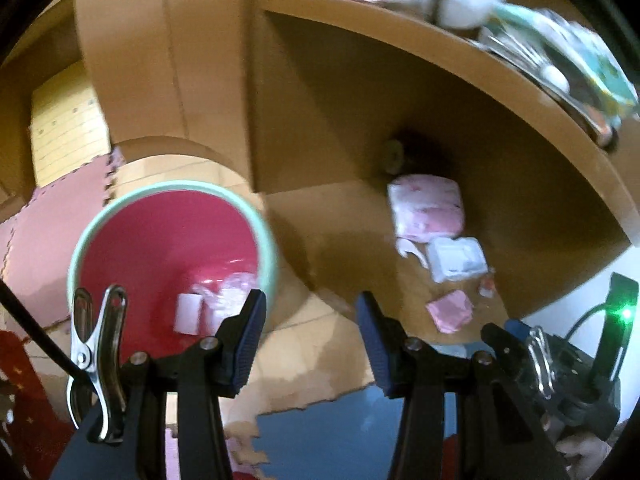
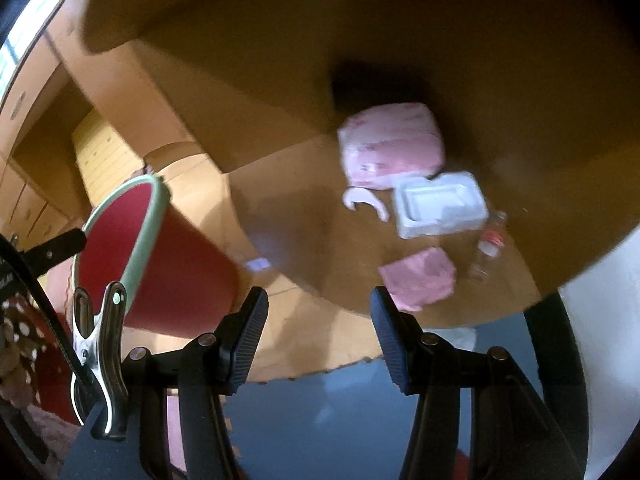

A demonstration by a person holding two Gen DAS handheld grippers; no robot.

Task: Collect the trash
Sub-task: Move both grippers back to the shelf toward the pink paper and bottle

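Under the wooden desk the trash lies near together, a white foam tray (image 2: 440, 204) and a crumpled pink wrapper (image 2: 418, 278), and because both the left gripper (image 1: 310, 320) and the right gripper (image 2: 318, 320) are spread and empty, the right one should come down over the nearest wrapper, then carry it to the red bin (image 1: 172, 248).

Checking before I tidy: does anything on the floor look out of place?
Yes. Under the wooden desk lie a pink-patterned soft pack, a white foam tray, a crumpled pink wrapper and a small clear bottle on its side: scattered litter.
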